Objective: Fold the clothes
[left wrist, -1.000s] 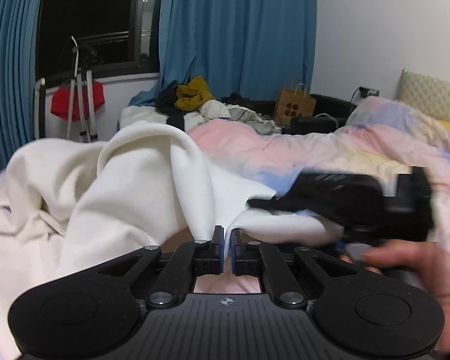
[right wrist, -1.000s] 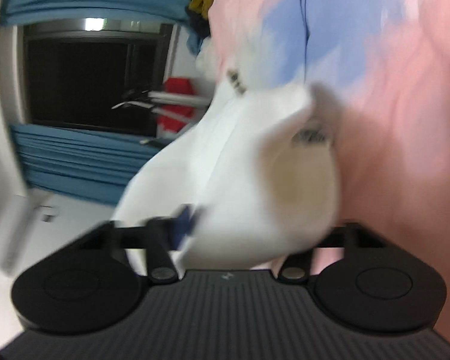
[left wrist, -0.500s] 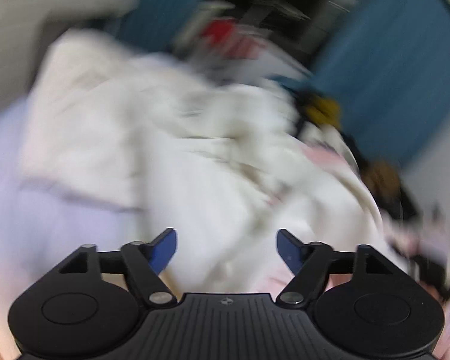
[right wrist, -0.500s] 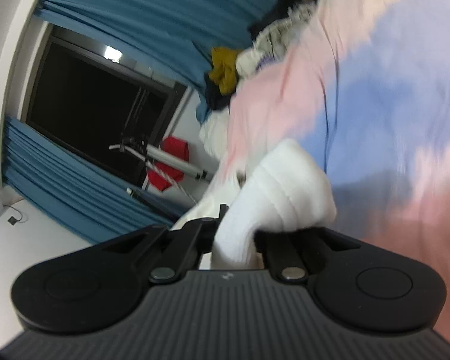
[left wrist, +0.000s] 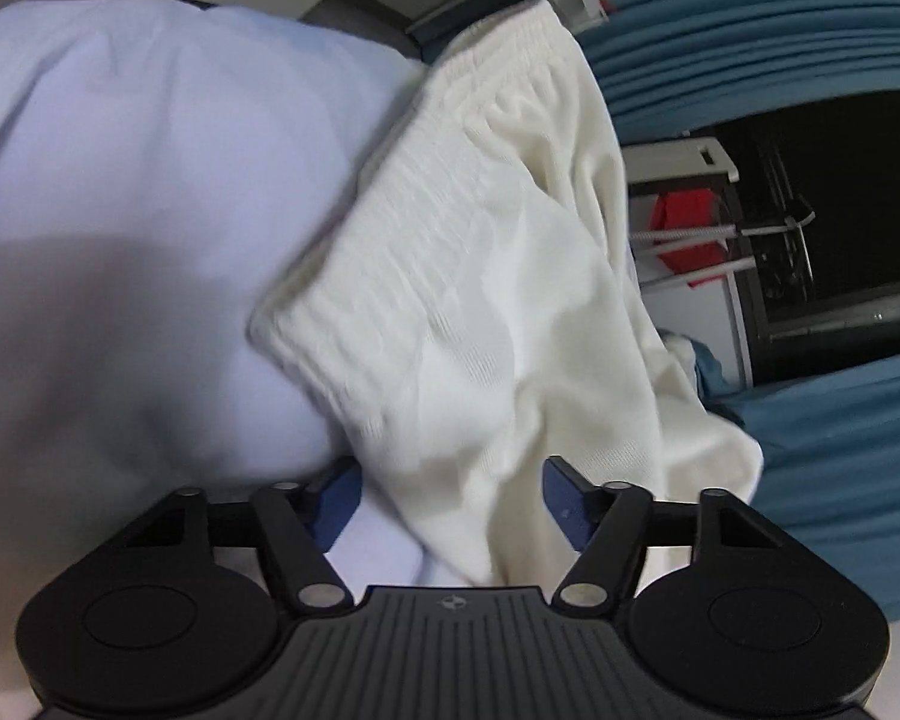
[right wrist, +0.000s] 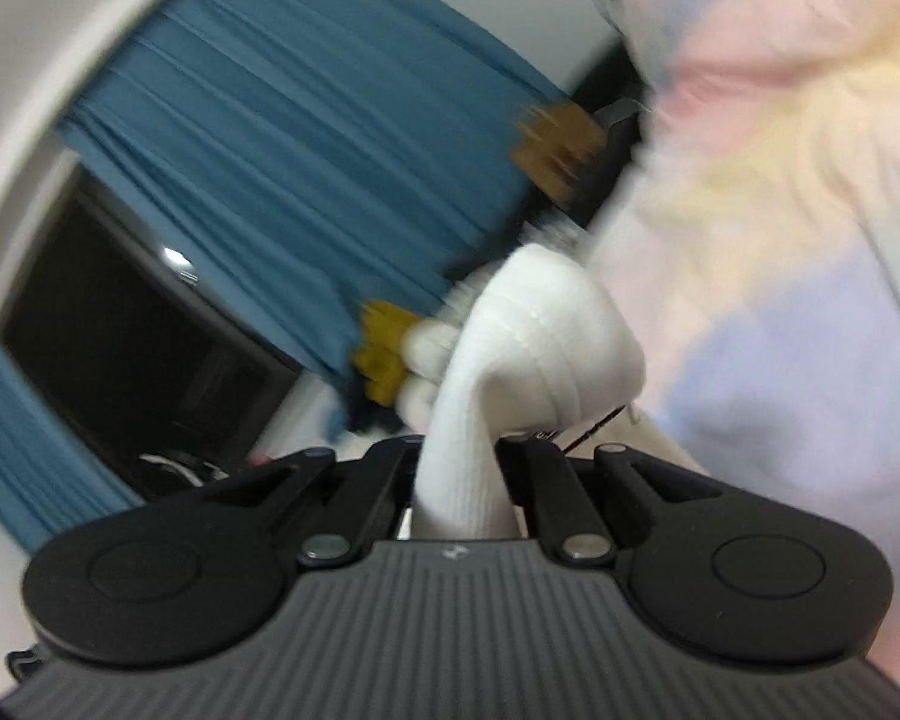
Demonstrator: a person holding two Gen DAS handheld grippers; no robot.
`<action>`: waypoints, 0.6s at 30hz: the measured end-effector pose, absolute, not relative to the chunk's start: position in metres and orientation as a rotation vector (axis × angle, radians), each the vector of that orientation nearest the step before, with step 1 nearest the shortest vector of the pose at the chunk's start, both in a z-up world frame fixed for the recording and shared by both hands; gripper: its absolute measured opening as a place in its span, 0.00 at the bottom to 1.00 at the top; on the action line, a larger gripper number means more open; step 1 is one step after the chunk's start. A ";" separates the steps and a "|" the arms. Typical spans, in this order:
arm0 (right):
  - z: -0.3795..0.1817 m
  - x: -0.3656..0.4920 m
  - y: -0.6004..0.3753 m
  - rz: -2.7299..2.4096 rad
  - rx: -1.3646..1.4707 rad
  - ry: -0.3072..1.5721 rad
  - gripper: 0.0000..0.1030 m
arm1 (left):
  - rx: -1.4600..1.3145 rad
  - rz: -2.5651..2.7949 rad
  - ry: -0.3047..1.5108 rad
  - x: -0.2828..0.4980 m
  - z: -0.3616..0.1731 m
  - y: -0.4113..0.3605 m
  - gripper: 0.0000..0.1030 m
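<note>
A cream-white knit garment (left wrist: 498, 276) with a ribbed hem lies on the pale lilac bedding (left wrist: 120, 192) in the left wrist view, its lower part draped between the fingers. My left gripper (left wrist: 450, 501) is open, its blue pads (left wrist: 336, 495) on either side of the cloth without pinching it. In the right wrist view my right gripper (right wrist: 459, 468) is shut on a bunched fold of the white garment (right wrist: 534, 354), held above the pastel pink, yellow and lilac duvet (right wrist: 780, 240). That view is tilted and blurred.
Blue curtains (right wrist: 306, 138) and a dark window (right wrist: 120, 348) stand behind. A yellow garment (right wrist: 384, 348) and a brown paper bag (right wrist: 558, 144) lie past the bed. A red object and tripod legs (left wrist: 690, 234) stand by the window.
My left gripper went from shut on the cloth to open and swung to a tilted view over the ribbed hem. My right gripper closed on the white fold and lifted it.
</note>
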State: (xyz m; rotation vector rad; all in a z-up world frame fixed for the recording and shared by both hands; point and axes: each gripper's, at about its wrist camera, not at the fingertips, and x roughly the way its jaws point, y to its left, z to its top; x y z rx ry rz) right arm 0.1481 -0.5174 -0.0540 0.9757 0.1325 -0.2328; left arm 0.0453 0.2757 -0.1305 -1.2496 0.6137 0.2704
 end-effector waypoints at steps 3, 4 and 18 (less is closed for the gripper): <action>-0.081 0.155 -0.529 -0.301 1.025 0.256 0.06 | -1.226 0.310 0.598 0.041 -0.131 0.281 0.22; -0.090 0.157 -0.532 -0.323 1.040 0.296 0.06 | -1.220 0.323 0.606 0.039 -0.129 0.284 0.09; -0.085 0.121 -0.531 -0.296 1.115 0.246 0.06 | -1.038 0.417 0.481 -0.039 -0.011 0.344 0.03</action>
